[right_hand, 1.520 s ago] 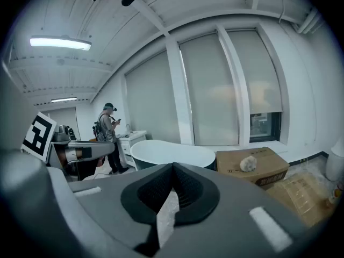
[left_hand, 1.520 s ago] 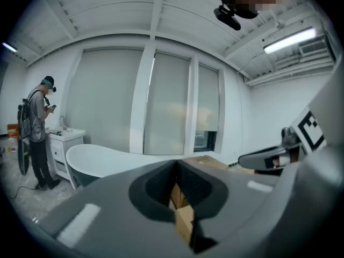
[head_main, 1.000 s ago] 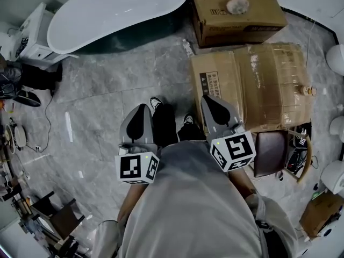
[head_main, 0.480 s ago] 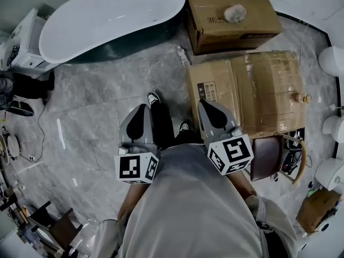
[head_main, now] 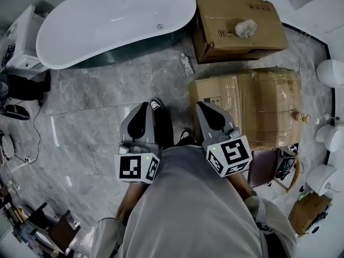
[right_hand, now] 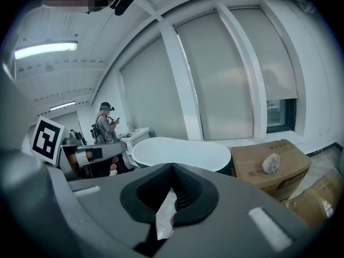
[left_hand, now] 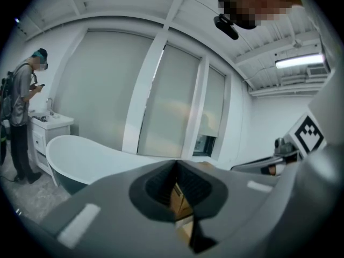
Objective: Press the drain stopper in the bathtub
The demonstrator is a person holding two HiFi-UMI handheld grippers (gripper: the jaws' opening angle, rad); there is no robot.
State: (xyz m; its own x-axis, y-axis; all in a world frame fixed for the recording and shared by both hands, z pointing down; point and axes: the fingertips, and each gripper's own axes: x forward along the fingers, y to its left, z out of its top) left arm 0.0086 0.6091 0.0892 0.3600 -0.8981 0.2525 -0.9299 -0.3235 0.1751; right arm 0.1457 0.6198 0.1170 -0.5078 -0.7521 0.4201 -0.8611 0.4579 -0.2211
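Now, against the frame a second earlier, the head view had slid forward: the bathtub sat lower and fuller in frame, its right end uncut, and the drain stopper showed as a small dot on the tub floor near that right end, not seen before. Cartons had dropped lower in frame too. Both grippers kept the same spots in front of the person's torso

Far left, a white cabinet butted the tub's left end, with a cable trailing on the floor below it. Open grey marble floor ran between tub and left gripper, clear walking room. In its own view the left gripper had its jaws closed tip to tip, nothing held; a standing person was at the tub's far end.

A bottle lay on the floor near the tub's right end. Right gripper had its jaws closed as well, empty in its own view, well short of the tub.

Right side was tight: the top carton carrying a fluffy lump stood just beside the tub's end, the wrapped carton just beside the right gripper, white fixtures along the right edge
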